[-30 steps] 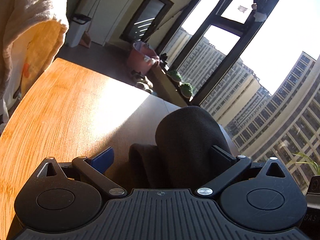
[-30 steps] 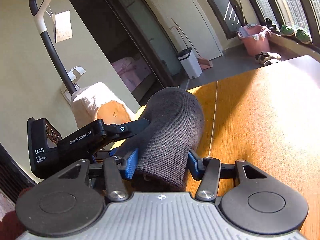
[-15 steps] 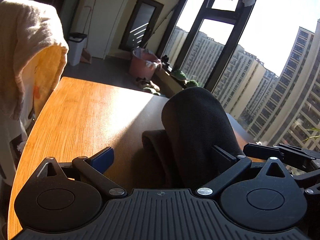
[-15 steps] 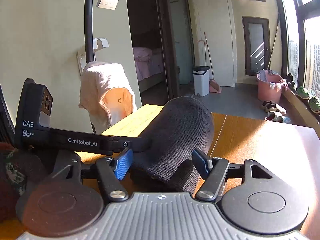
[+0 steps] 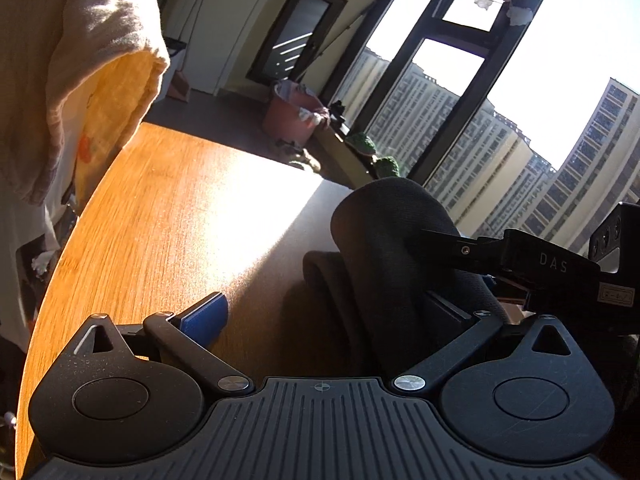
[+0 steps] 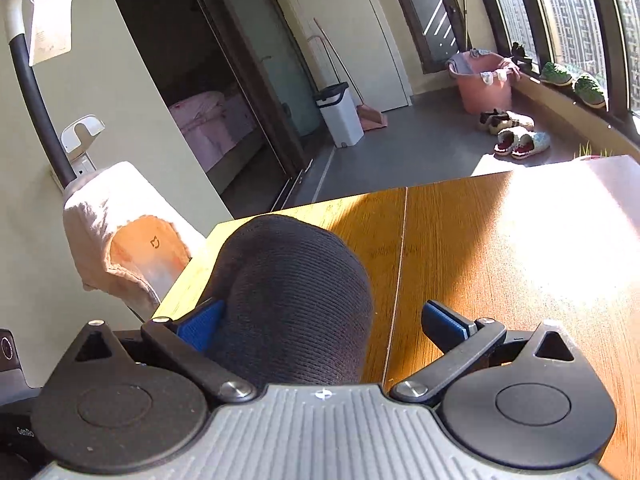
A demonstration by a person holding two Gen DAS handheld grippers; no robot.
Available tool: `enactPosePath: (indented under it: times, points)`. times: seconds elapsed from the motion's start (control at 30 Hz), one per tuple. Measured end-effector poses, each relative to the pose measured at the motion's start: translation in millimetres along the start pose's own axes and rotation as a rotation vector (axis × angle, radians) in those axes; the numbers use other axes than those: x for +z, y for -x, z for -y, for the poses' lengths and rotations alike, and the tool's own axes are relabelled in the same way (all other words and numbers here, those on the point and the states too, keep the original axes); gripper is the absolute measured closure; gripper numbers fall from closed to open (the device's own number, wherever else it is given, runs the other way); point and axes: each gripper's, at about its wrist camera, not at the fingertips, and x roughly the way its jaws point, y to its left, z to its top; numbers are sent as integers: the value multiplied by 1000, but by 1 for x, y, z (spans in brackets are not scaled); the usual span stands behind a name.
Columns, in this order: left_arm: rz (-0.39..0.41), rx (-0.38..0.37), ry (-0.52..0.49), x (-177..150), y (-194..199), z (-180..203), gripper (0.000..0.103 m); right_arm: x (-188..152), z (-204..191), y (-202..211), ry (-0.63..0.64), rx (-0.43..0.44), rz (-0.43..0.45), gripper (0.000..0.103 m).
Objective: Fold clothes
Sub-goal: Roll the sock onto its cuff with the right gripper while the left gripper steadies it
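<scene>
A dark knitted garment rises as a rounded fold over the wooden table. In the left wrist view my left gripper stands wide open, the garment against its right finger, the blue left pad free. In the right wrist view the same garment bulges between the fingers of my right gripper, which is open; the cloth touches the left blue pad and stands apart from the right pad. The right gripper's body shows at the right of the left wrist view.
A chair draped with a beige towel stands at the table's left edge. Beyond the table are a white bin, a pink basket, slippers and large windows.
The right gripper's fingers have opened wider, and its right pad now stands apart from the garment. Both cameras have shifted; the right gripper's body has come closer in the left wrist view.
</scene>
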Motion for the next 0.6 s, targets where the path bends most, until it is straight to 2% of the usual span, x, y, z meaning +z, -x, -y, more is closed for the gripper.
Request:
enactPosePath:
  times: [0.1,0.17,0.2,0.23,0.33,0.4,0.47,0.57,0.6]
  points:
    - [5,10,-17,-1,1,3,0,-3,-3,22,5,4,60,0]
    - [6,13,-18,-1,1,3,0,-7,-2,29,-4,27,50,0]
    - [6,15,-20,-1,1,3,0,-11,-3,28,6,15,23,0]
    - [-1,25,-30,-1,0,6,0,-18,-6,24,49,-33,-3,0]
    - [1,47,-59,-2,0,13,0,-30,-7,25,96,-53,48,0]
    - [9,58,-71,-3,1,16,0,-19,-9,26,93,-55,29,0]
    - [12,61,-78,-3,2,17,0,-8,-13,28,111,-61,45,0]
    - [16,65,-86,-4,3,18,0,11,-14,23,115,-129,81,0]
    - [15,64,-85,-4,3,17,0,14,-13,15,110,-156,67,0]
